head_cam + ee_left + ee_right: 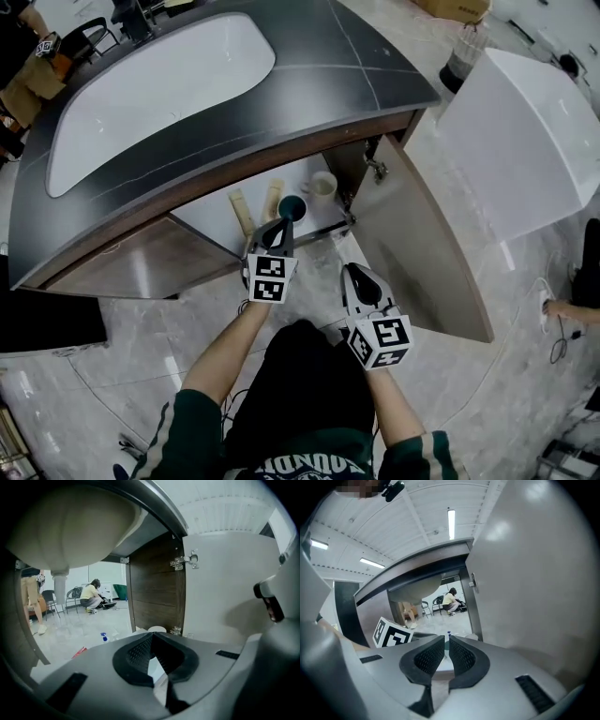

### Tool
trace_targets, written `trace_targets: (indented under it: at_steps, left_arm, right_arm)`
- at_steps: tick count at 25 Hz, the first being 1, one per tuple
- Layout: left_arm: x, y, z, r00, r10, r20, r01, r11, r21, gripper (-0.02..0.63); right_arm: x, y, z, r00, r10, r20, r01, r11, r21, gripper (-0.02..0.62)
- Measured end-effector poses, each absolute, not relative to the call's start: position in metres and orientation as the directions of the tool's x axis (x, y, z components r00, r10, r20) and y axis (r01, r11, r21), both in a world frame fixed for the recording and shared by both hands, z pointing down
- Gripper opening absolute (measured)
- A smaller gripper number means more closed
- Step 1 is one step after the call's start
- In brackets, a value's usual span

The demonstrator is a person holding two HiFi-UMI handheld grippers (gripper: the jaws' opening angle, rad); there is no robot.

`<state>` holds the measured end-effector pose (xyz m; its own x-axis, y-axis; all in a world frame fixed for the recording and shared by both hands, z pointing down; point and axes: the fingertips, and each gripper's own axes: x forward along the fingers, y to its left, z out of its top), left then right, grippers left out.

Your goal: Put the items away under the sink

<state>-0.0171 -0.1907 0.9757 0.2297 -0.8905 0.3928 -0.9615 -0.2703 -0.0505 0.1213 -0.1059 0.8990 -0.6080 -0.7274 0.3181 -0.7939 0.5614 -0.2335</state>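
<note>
1. Head view.
   - Dark counter [356,66] with white basin [159,94]. Cupboard beneath open, with door [431,244] swung wide to the right.
   - On cupboard floor [211,220]: teal cup [292,207], white cup [323,186] near the hinge side, two pale slats [241,211] to the left.
   - Left gripper [281,230] at the cupboard's front lip, just short of the teal cup.
   - Right gripper [359,277] further back, close beside the door.
   - Bare tiled floor [141,328] open to the left. White box [525,141] well apart beyond the door.
2. Left gripper view.
   - Left gripper [151,637]: jaws together, nothing between.
   - White cup [157,629] just past the tips.
   - Wood side panel [157,588] and hinge [185,560] ahead, door [229,592] at right.
   - Basin underside [70,527] overhead. Open room to the left below it.
3. Right gripper view.
   - Right gripper [447,641]: jaws closed to a thin slit, empty.
   - Door [534,573] filling the right half.
   - Counter edge [417,569] arching above.
   - Marker cube [391,633] at lower left.
</note>
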Motion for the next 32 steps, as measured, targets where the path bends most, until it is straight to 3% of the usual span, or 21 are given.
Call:
trace_targets:
  at_steps: [5,10,21,32]
  left_arm:
    - [-0.01,-0.141,0.911,0.258,-0.822,0.507,-0.951,-0.31,-0.019,0.009]
    - [-0.003,-0.094,0.777,0.322,-0.762,0.562,-0.925,-0.379,0.016,0.01]
    - [-0.004,0.02,0.455,0.314,-0.801,0.509,-0.942,-0.328,0.065,0.009]
    - [-0.064,0.052,0.389,0.32,-0.821,0.472,-0.942,-0.328,0.068,0.011]
  right_arm:
    - [0.109,-0.092,0.796,-0.605,-0.708,0.365,-0.795,0.557,-0.239,0.06]
    - [0.097,-0.068,0.653,-0.597,-0.689,0.41,-0.8,0.546,-0.248,0.054]
    - [0.085,0.039,0.385,-0.627,-0.662,0.41,-0.774,0.59,-0.23,0.052]
    - [0.018,0.061,0.323,-0.667,-0.634,0.391,-0.731,0.657,-0.184,0.048]
